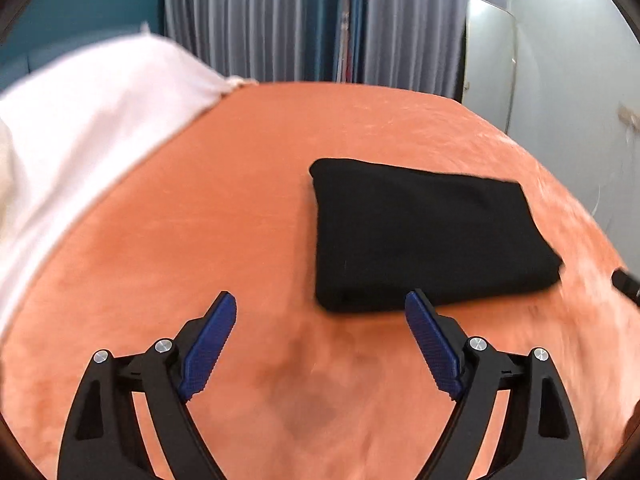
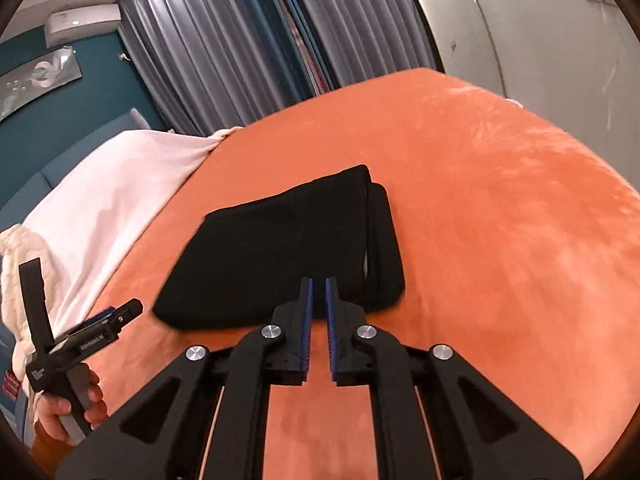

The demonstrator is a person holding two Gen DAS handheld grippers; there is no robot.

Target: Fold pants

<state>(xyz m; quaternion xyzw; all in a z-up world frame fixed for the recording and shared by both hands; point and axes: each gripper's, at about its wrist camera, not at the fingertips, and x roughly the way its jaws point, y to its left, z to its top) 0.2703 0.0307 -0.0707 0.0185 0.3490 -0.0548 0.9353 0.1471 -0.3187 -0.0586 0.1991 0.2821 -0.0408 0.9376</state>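
Observation:
The black pants (image 1: 428, 236) lie folded into a compact rectangle on the orange bed cover (image 1: 240, 200). They also show in the right wrist view (image 2: 288, 248), with stacked layers at the right edge. My left gripper (image 1: 320, 304) is open and empty, above the cover just short of the pants' near edge. My right gripper (image 2: 319, 282) has its jaws nearly together with nothing between them, held over the pants' near edge. The left gripper also shows at the left of the right wrist view (image 2: 120, 314), held in a hand.
A white blanket (image 1: 80, 140) covers the left side of the bed; it also shows in the right wrist view (image 2: 108, 192). Grey curtains (image 2: 224, 52) hang behind the bed. A white wall and door (image 1: 488, 60) stand at the right. The bed's far edge curves near the curtains.

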